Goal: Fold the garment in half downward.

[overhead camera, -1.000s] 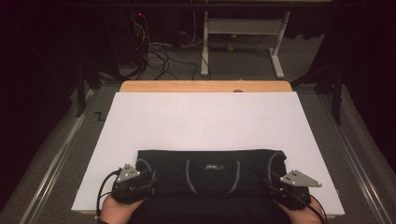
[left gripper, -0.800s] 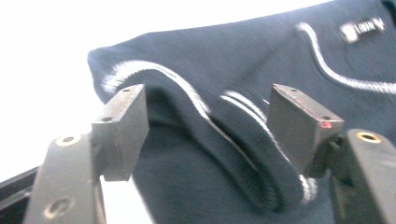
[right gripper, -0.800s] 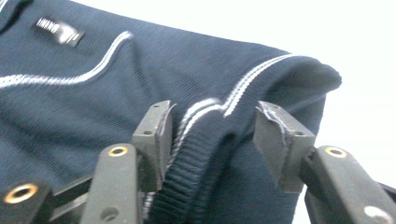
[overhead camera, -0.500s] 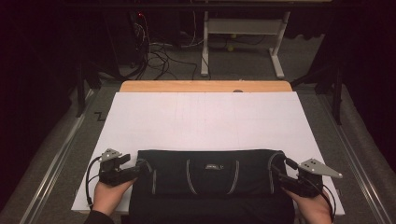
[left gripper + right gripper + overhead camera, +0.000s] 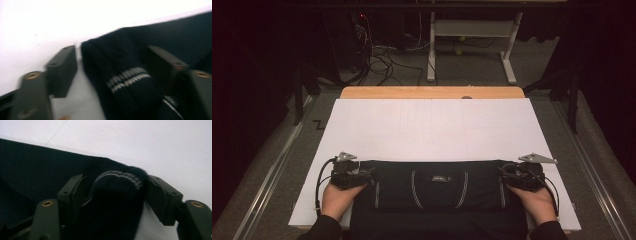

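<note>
1 black garment [image 5: 439, 182] between 2 tools, left tool [image 5: 362, 176], right tool [image 5: 507, 176]

Black knit garment [image 5: 437, 182] with thin white stripes – paired at the cuff [image 5: 128, 78] – on a plain white sheet [image 5: 432, 127]; pale wood table edge [image 5: 432, 92], black grippers

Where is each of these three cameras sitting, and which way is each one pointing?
High view: above the person's side, looking forward and down on the white table; both hands, left gripper and right gripper show at the black sweater.
Left gripper view: rides the left gripper, looking along its jaws, which straddle a striped cuff.
Right gripper view: rides the right gripper, facing a stitched fold between its jaws.
Shared: all three show the sweater and the table.
</note>
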Tool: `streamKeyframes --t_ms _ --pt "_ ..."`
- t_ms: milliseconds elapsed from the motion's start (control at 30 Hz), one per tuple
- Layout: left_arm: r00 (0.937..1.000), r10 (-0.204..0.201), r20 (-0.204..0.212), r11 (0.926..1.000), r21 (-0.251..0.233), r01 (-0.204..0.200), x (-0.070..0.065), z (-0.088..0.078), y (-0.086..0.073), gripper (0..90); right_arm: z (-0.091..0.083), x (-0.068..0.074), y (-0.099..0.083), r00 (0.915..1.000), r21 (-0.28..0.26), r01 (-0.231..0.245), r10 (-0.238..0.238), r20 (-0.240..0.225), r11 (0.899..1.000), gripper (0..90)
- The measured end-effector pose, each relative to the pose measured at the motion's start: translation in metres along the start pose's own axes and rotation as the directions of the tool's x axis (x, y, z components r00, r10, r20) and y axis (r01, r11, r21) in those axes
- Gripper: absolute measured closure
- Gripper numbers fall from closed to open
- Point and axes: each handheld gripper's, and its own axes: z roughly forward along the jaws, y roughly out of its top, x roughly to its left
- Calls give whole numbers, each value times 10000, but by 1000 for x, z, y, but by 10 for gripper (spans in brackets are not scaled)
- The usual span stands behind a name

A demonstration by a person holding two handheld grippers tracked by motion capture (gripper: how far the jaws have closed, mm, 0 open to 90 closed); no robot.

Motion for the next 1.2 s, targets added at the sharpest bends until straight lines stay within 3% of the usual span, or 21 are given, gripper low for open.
streamKeyframes --t_ms 33,133,233,267,300,500,600,700,933,1200 --pt "9998 159 -75 9999 28 -159 -2 0 0 338 -1 1 0 9999 49 -16 16 -129 10000 463" --pt "9992 308 259 9995 -29 -307 -6 1 0 481 -2 4 0 9983 100 97 -91 -574 9999 636" --pt "9960 232 858 9997 -124 -223 -5 2 -1 635 -1 3 -1 9945 13 -18 20 -1043 10000 757" --pt "9951 201 964 9997 -182 -185 -5 2 -2 672 -1 4 -2 9939 -47 114 -118 -1099 9999 773" --pt "9940 210 1071 9995 -270 -182 -4 2 -3 709 -3 9 -3 9946 -137 598 -608 -844 9981 786" --pt "9958 344 847 9970 -713 -283 -7 -3 -4 726 -6 10 -5 9952 -509 780 -808 -555 9956 789" --pt "9970 355 689 9904 -1357 -259 -8 -10 -2 730 -10 8 -5 9968 -873 619 -661 -457 9943 789" --pt "9972 631 396 9826 -1771 -551 -10 -14 4 736 -13 8 1 9960 -1288 860 -885 -137 9879 790" --pt "9985 501 205 9828 -1790 -457 -2 -1 24 737 -6 3 18 9954 -1480 957 -929 253 9844 791" --pt "9985 462 -306 9849 -1657 -507 8 13 64 736 13 -1 46 9866 -1574 1502 -1377 876 9760 789"
